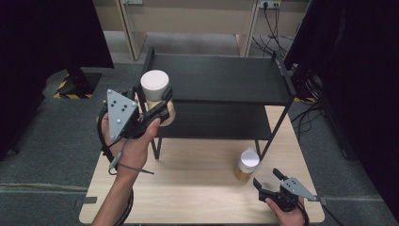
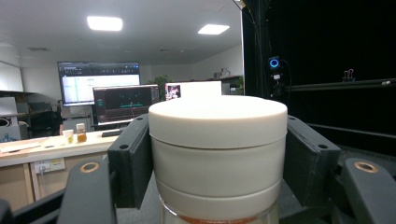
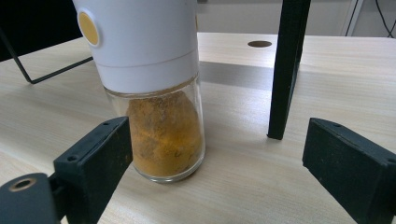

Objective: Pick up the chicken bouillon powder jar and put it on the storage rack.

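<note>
My left gripper point(image 1: 155, 101) is shut on a jar with a wide white lid point(image 1: 154, 84), held up in the air at the left end of the black rack point(image 1: 221, 77). In the left gripper view both pads clamp the jar point(image 2: 217, 149) just under its lid, and a strip of brownish content shows at its glass bottom. My right gripper point(image 1: 267, 178) rests open near the table's front right corner. Just ahead of its left jaw stands a glass spice jar point(image 3: 159, 93) of orange powder with a tall white cap, apart from both jaws. The same spice jar point(image 1: 246, 165) stands beside the rack's front right leg.
The two-tier black rack stands on the back half of the light wooden table point(image 1: 188, 188). One of its thin black legs point(image 3: 285, 70) rises between my right gripper's jaws, farther back. Beyond the held jar are desks and monitors point(image 2: 100, 93).
</note>
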The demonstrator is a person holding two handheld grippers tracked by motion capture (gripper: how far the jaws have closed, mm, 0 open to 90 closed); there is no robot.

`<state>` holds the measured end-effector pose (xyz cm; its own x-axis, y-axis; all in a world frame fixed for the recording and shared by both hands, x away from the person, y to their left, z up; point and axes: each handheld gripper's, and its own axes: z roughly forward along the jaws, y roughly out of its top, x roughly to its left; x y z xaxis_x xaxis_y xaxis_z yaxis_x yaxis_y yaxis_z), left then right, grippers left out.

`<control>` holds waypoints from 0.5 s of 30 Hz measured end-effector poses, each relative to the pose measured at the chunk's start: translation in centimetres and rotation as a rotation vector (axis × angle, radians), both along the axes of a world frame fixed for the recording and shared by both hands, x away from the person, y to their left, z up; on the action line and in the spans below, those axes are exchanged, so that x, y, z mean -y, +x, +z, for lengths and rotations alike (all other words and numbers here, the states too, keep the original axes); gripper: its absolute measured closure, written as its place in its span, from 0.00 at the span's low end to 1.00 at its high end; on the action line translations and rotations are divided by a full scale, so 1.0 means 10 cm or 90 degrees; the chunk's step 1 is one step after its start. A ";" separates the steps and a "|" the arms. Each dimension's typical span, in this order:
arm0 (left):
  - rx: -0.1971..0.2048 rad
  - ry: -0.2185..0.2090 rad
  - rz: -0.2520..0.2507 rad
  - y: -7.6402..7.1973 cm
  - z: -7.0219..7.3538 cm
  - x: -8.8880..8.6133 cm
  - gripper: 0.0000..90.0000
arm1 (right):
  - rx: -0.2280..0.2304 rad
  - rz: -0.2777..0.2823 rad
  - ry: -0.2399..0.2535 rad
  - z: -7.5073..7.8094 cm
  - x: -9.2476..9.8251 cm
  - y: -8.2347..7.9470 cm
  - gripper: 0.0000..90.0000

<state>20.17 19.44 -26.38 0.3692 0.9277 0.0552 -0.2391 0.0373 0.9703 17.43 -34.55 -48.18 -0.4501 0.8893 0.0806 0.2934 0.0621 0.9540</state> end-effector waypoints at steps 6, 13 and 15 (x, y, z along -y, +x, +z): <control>0.003 -0.001 0.003 0.04 0.09 0.02 0.37 | 0.000 0.000 0.001 0.00 0.00 0.00 0.10; 0.000 -0.010 0.004 0.10 0.16 0.02 0.37 | -0.001 0.000 0.000 0.00 0.00 0.00 0.10; 0.000 -0.011 0.005 0.11 0.18 0.02 0.37 | -0.001 0.000 0.000 0.00 0.00 0.00 0.10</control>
